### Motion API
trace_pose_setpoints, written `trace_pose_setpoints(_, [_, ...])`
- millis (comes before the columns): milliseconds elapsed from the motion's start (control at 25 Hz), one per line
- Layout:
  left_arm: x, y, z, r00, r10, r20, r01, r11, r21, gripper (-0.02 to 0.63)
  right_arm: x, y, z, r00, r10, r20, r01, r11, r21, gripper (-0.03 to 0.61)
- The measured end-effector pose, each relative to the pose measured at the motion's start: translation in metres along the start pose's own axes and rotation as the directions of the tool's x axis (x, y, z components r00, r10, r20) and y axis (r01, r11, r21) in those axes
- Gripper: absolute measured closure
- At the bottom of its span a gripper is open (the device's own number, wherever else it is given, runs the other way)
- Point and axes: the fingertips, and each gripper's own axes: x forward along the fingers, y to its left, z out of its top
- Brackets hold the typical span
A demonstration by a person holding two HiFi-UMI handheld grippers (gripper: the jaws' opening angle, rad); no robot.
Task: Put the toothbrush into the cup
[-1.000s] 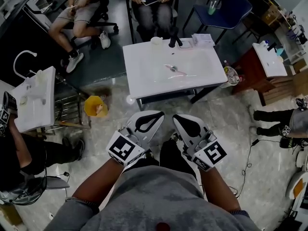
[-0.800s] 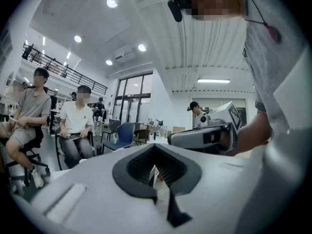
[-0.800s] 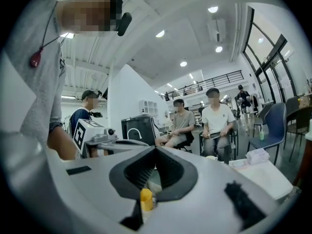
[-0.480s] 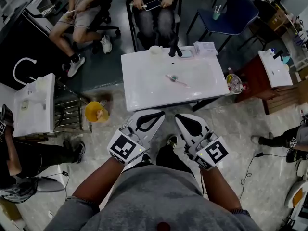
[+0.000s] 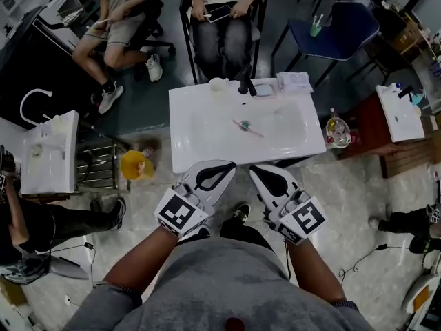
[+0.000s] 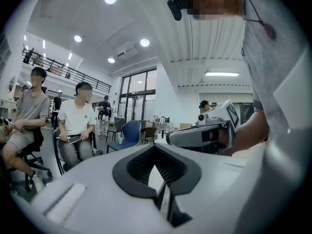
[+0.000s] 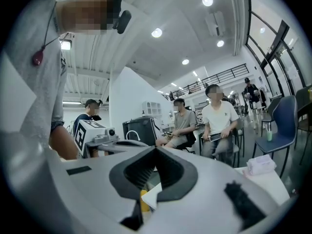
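Biggest thing here is the white sink-top surface [image 5: 193, 140] sitting out ahead on the floor, with two people seated on chairs right behind its far edge. Closer in, the left gripper [image 5: 230, 165] and right gripper [image 5: 253, 169] are held side by side in front of the person's body, short of the surface's near edge and well apart from everything on it. Both point roughly at the surface. In each gripper view the jaws are closed tip to tip with nothing between them, just the diamond-shaped gap in the dark pads. Off to the left on the floor there's a yellow bucket [image 5: 136, 165]. At the back rim of the surface stands a black faucet [image 5: 246, 81], with a pale tissue pack [image 5: 294, 82] to its right and the white cup [image 5: 218, 85] upright just to its left. The toothbrush [image 5: 248, 127] lies flat in the basin, apart from the cup. Its long axis runs on a diagonal: the thicker teal end points back-left, more or less toward the cup, and the thin pale end points near-right.
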Motion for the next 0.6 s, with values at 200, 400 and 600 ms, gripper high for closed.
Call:
trace_pose_setpoints(200, [0.028,0.009,-0.004,0.999,0.035,-0.007,-0.036,0.999,-0.016,0.607,-0.007,-0.028,0.001,1.000,0.026,-0.002,-0.026,1.000,0.000,0.566])
trace_pose_setpoints(400, [0.055,0.013,-0.004,0.999,0.052,-0.002,-0.052,0.999,0.001,0.606,-0.014,-0.054,-0.001,0.999,0.033,-0.002,-0.033,0.999,0.000,0.566])
trace_pose_setpoints(600, [0.076,0.021,-0.013,0.999,0.044,-0.020,-0.044,0.999,0.005,0.606,-0.012,-0.076,-0.009,1.000,0.026,-0.002,-0.026,0.999,0.019,0.566])
